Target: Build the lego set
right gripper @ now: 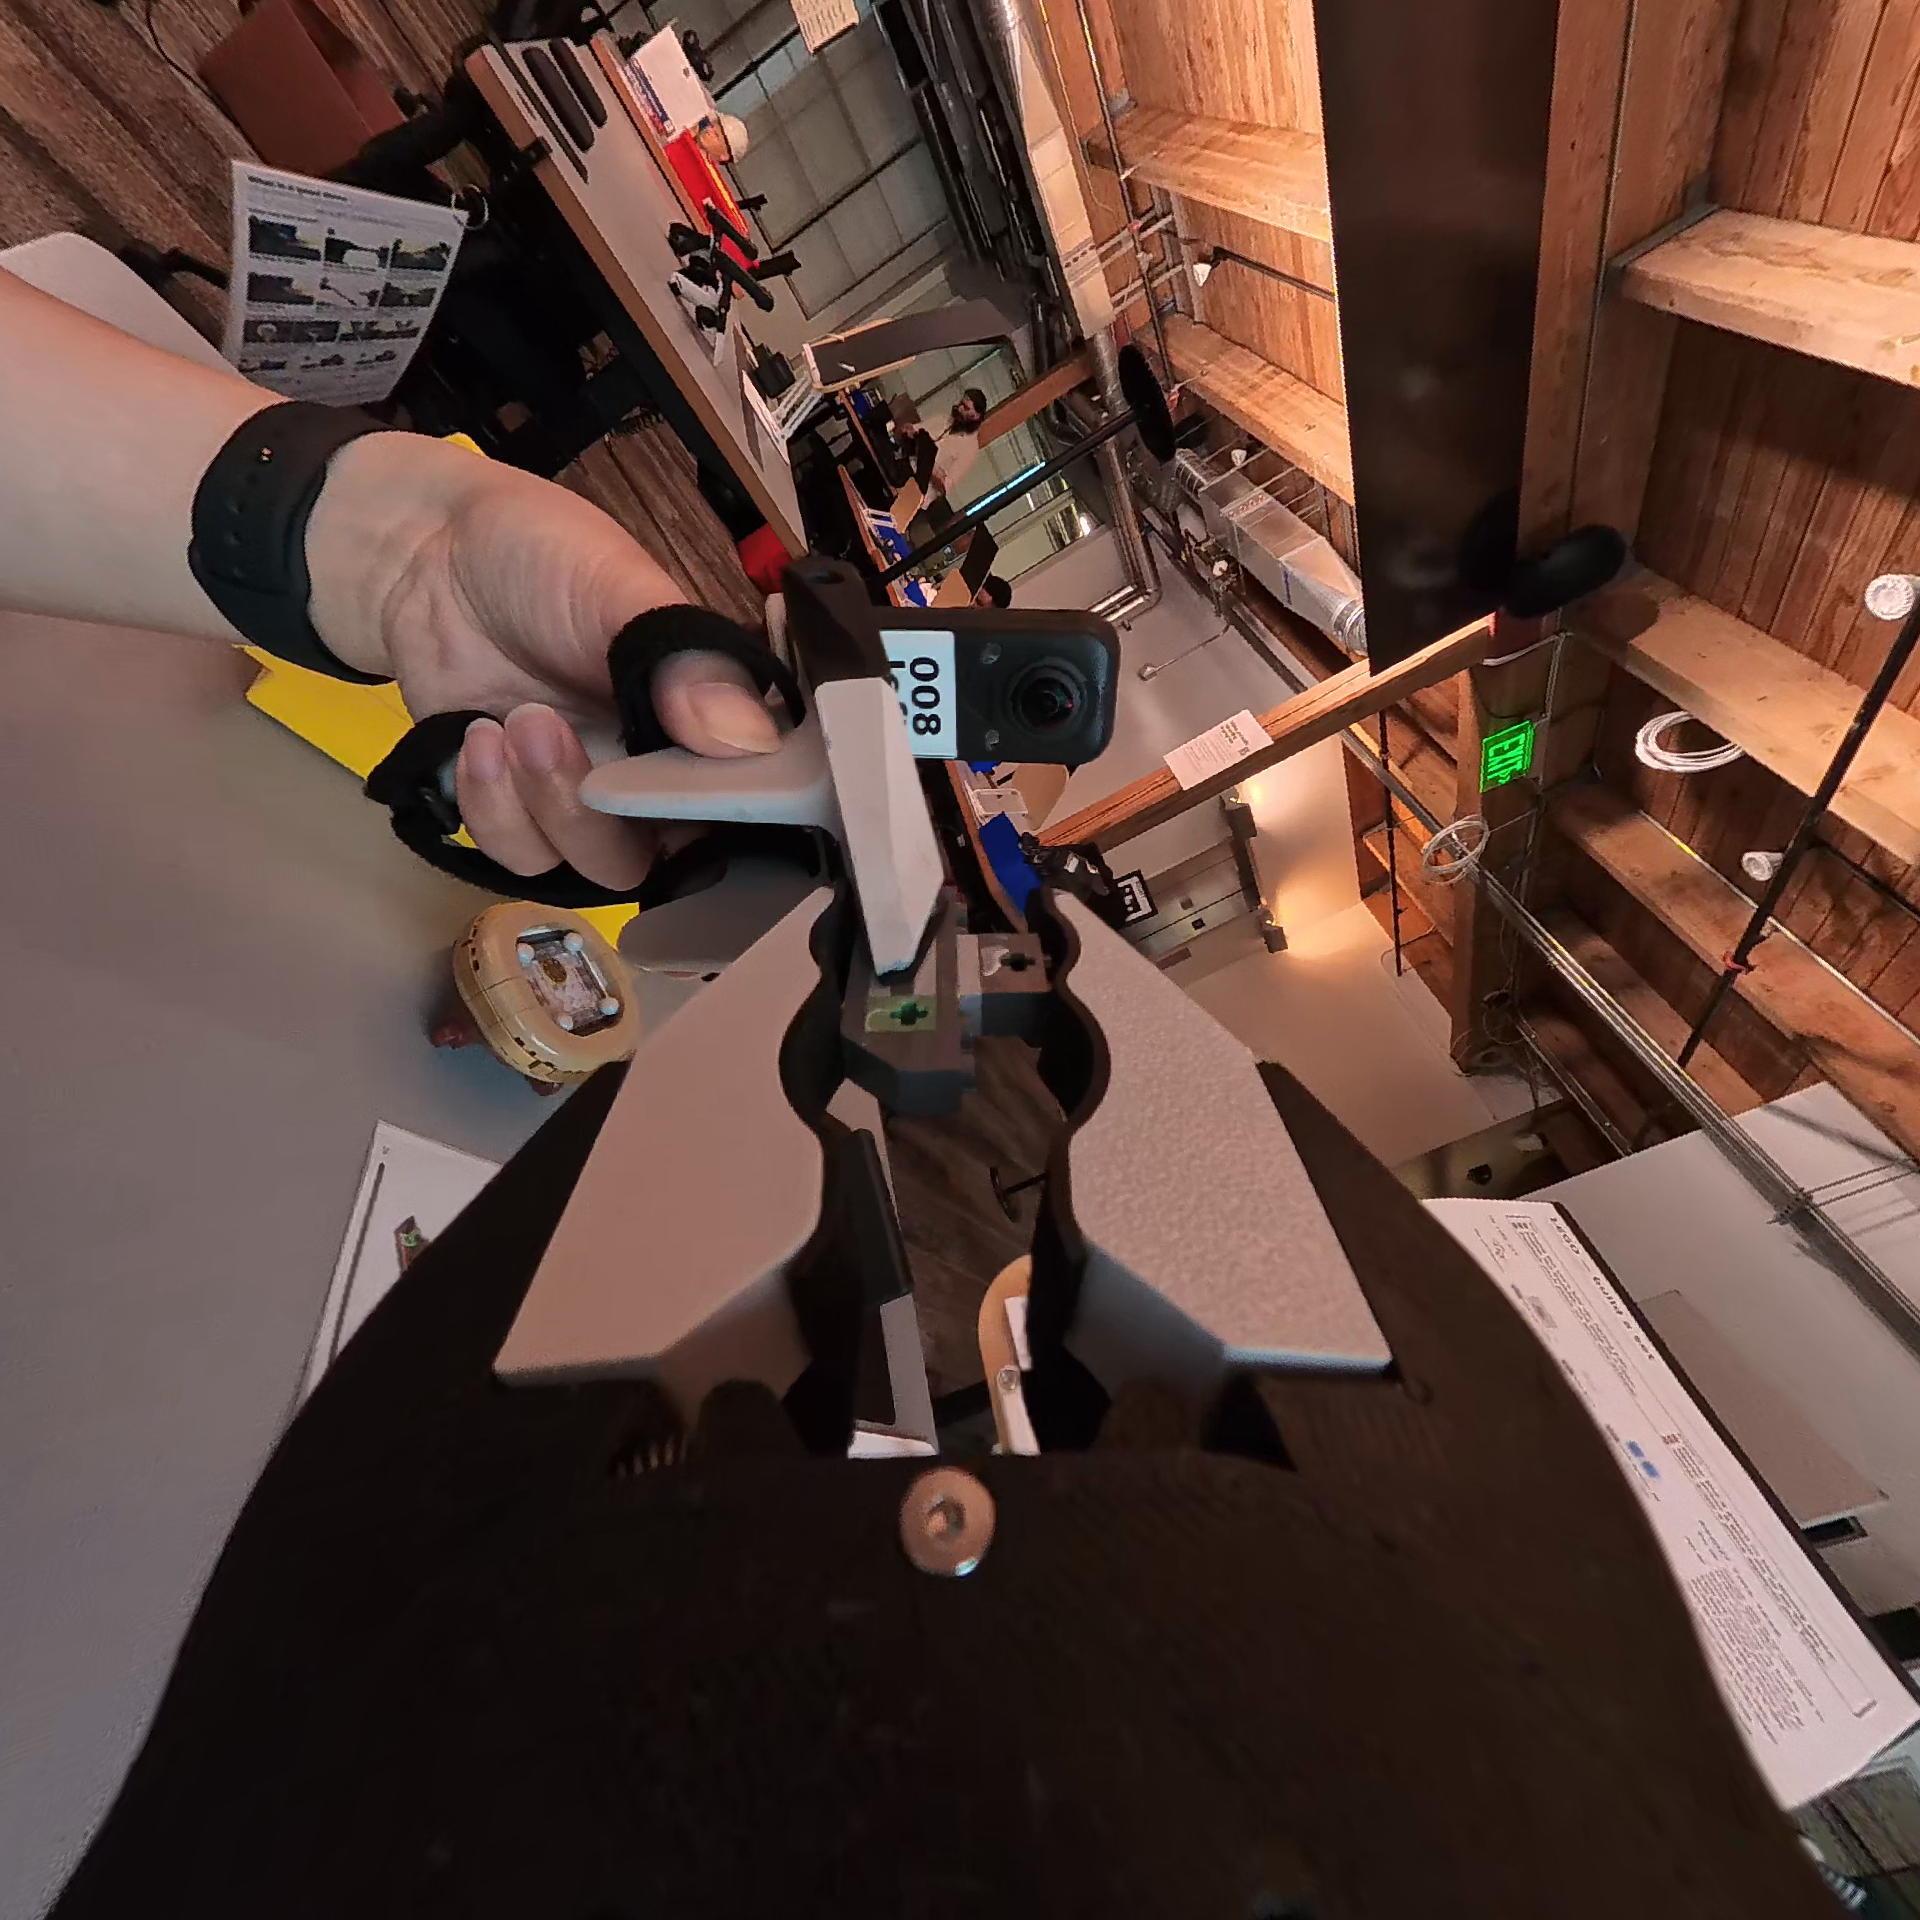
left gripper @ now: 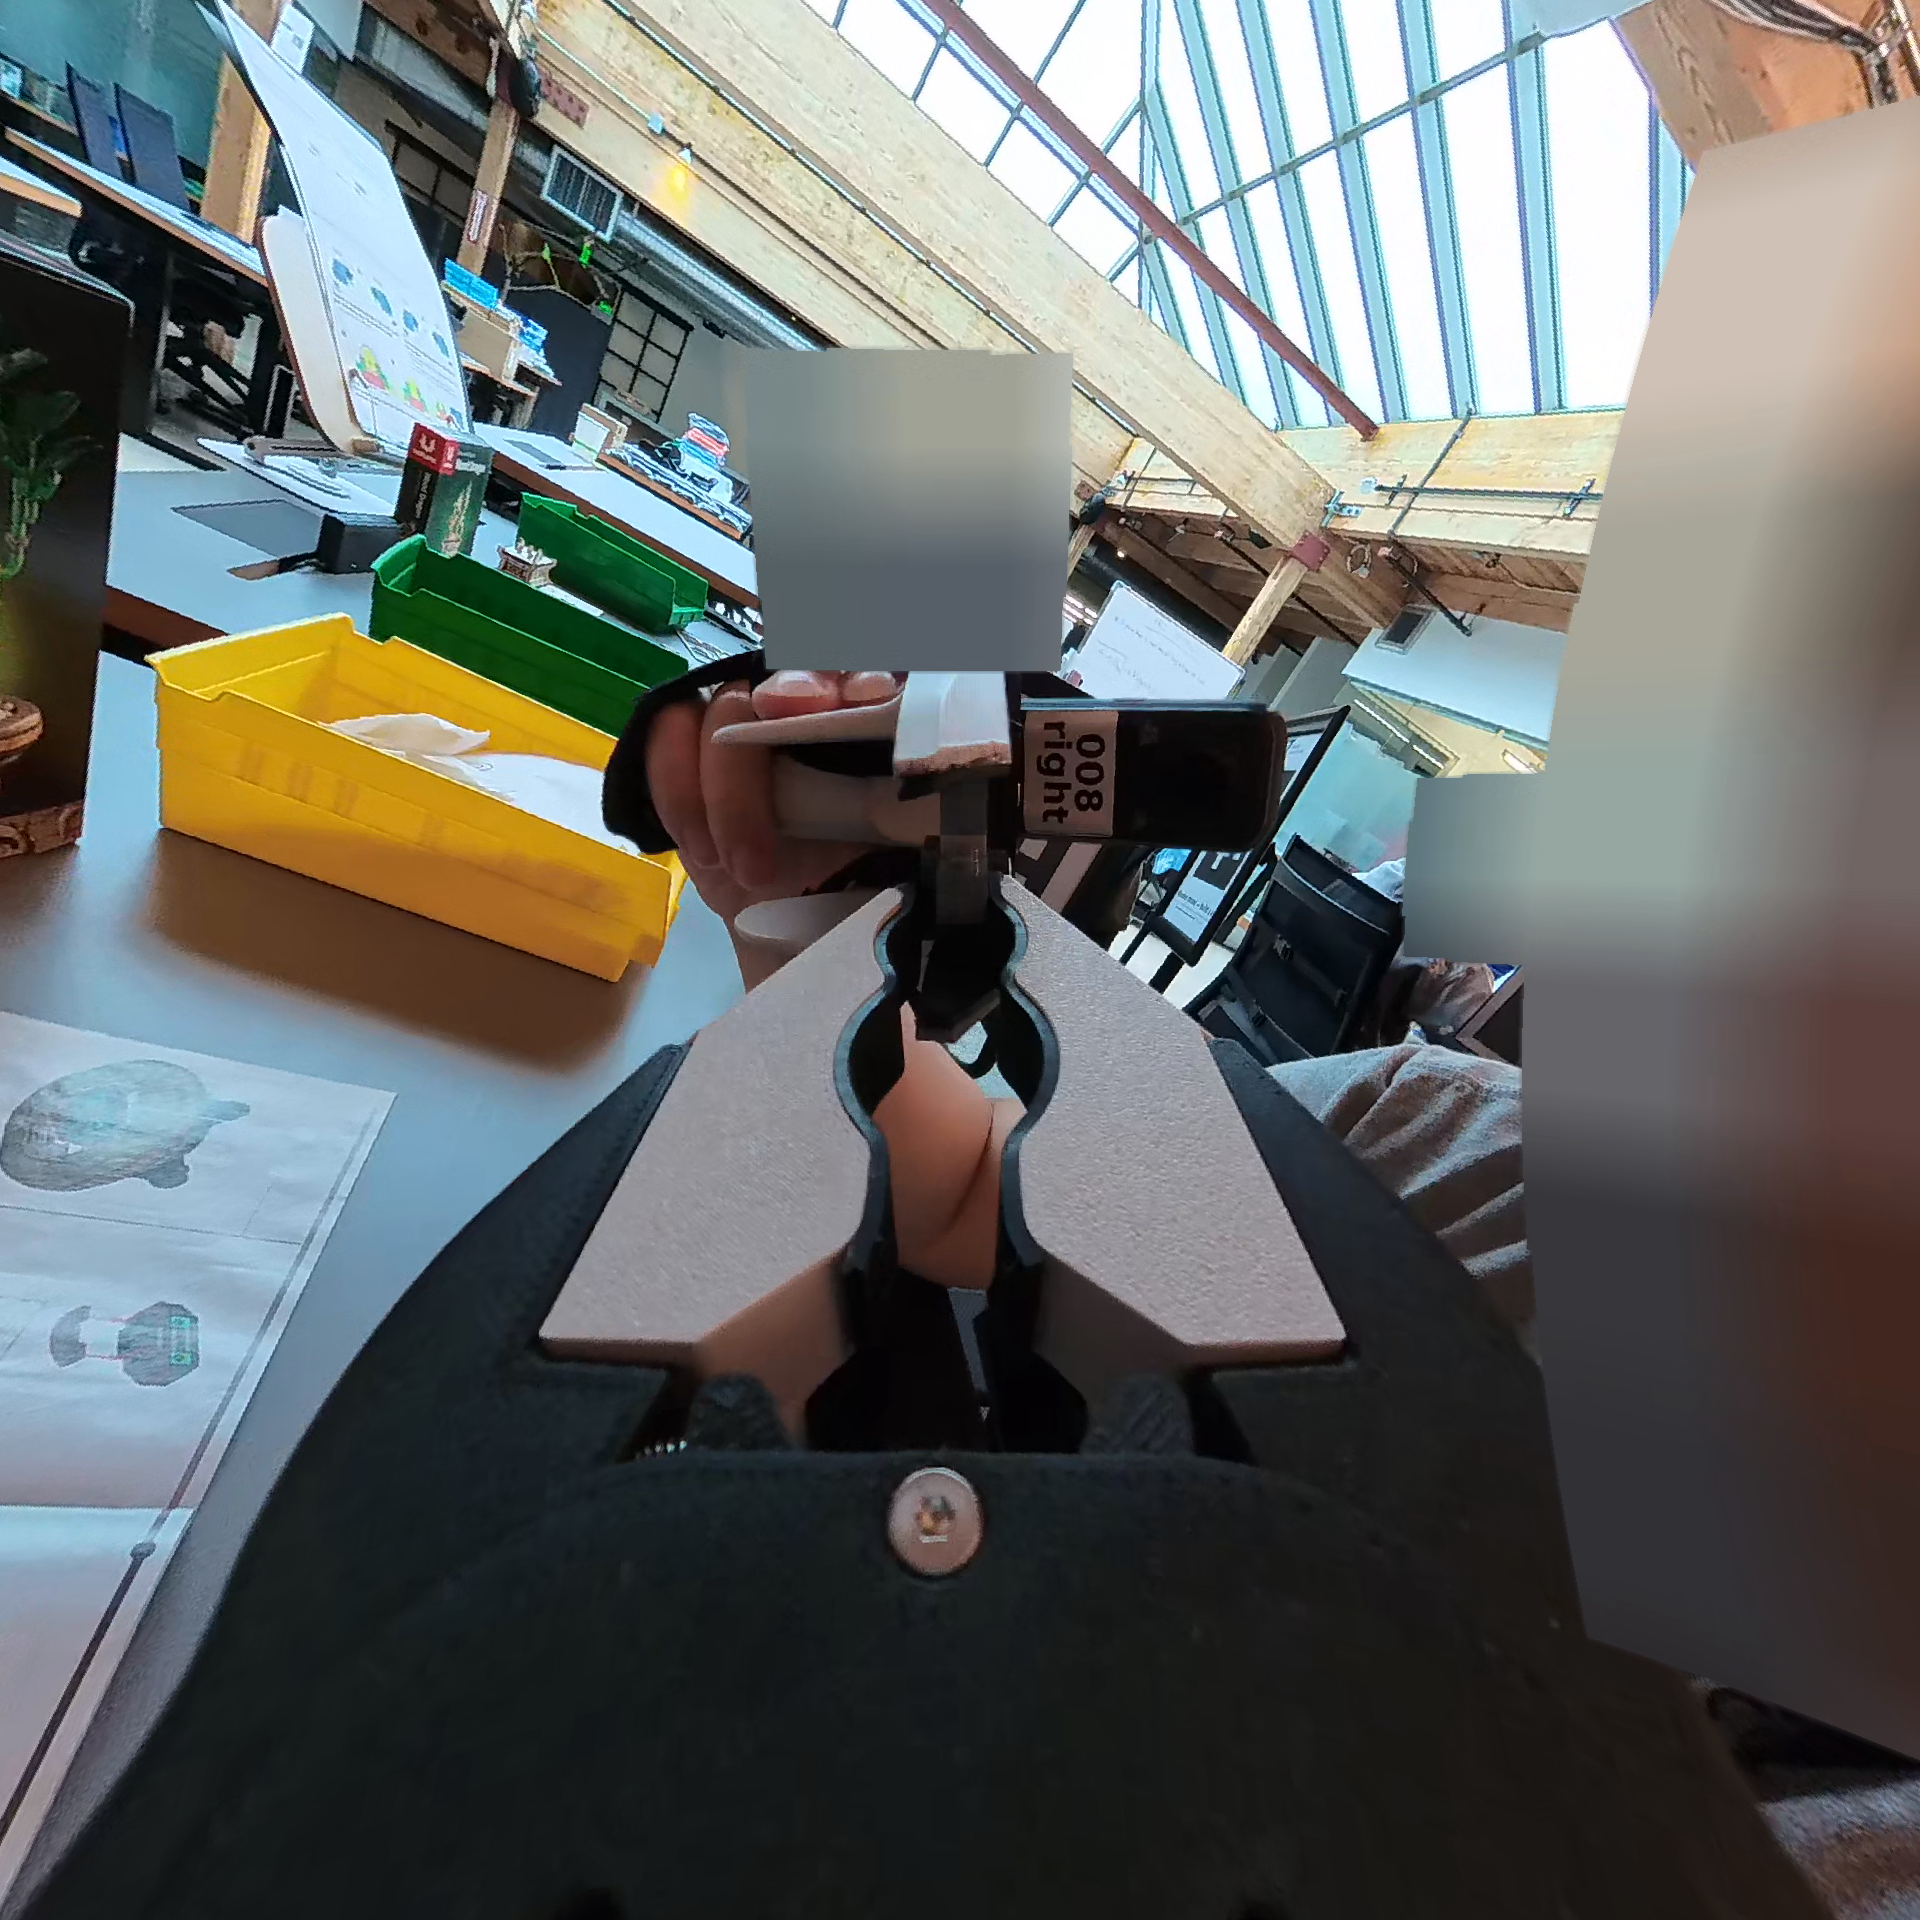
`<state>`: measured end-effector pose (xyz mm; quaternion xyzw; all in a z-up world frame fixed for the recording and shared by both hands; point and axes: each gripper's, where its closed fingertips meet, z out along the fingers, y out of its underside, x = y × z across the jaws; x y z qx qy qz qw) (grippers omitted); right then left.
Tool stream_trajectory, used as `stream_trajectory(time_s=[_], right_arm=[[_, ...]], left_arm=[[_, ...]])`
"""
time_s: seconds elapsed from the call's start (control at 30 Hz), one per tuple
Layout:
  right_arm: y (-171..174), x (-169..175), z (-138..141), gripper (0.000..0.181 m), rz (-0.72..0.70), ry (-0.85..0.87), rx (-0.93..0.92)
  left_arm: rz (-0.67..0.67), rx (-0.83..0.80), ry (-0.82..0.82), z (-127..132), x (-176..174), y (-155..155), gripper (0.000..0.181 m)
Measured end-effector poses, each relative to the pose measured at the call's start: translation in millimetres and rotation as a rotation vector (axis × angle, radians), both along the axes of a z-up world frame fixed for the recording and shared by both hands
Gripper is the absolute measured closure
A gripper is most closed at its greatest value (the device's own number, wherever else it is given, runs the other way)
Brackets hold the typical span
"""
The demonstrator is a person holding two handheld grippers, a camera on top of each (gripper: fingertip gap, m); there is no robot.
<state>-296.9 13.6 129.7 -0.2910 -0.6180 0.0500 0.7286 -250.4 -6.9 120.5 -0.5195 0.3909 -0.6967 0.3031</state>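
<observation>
Left wrist view: I am seeing the left gripper [left gripper: 954, 920] closing on a dark piece [left gripper: 951, 987] at its tips. The right gripper [left gripper: 951, 764] is facing it nose to nose, just above, the piece running upright between the two.

Right wrist view: the right gripper's jaws are clamping the same piece crosswise, dead ahead. The round tan model [right gripper: 545, 987] is sitting on the table [right gripper: 156, 935], low and left, well apart, under the hand [right gripper: 499, 623] carrying the left gripper. I am judging the left side nearer to it.
</observation>
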Motion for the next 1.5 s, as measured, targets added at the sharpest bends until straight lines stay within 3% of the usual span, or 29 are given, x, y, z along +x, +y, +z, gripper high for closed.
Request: stream_trajectory(time_s=[0.47,0.57,0.8,0.93,1.0,1.1,1.37,1.5], right_arm=[[2,3,4,0.149,-0.003,0.03,-0.01],[4,8,9,0.149,-0.009,0.055,-0.046],[-2,7,12,0.148,0.021,0.056,-0.066],[-11,0,7,0.148,0.04,0.014,-0.024],[-14,-4,5,0.148,0.053,0.001,-0.026],[-16,-5,8,0.148,0.07,0.019,-0.032],[-10,-7,1,0.147,0.041,-0.018,-0.019],[-7,-11,-4,0.148,0.035,-0.03,-0.009]], left_arm=[[0.061,0.034,0.018,2,-5,7,0.168],[0.138,0.053,-0.009,13,-25,20,0.15],[0.328,0.045,-0.142,41,-88,58,0.157],[0.355,0.056,-0.174,47,-102,61,0.16],[0.331,0.075,-0.17,47,-98,55,0.158],[0.181,0.103,-0.079,33,-71,29,0.15],[-0.037,0.01,-0.025,10,-20,1,0.145],[-0.057,0.025,-0.03,4,-12,-1,0.171]])
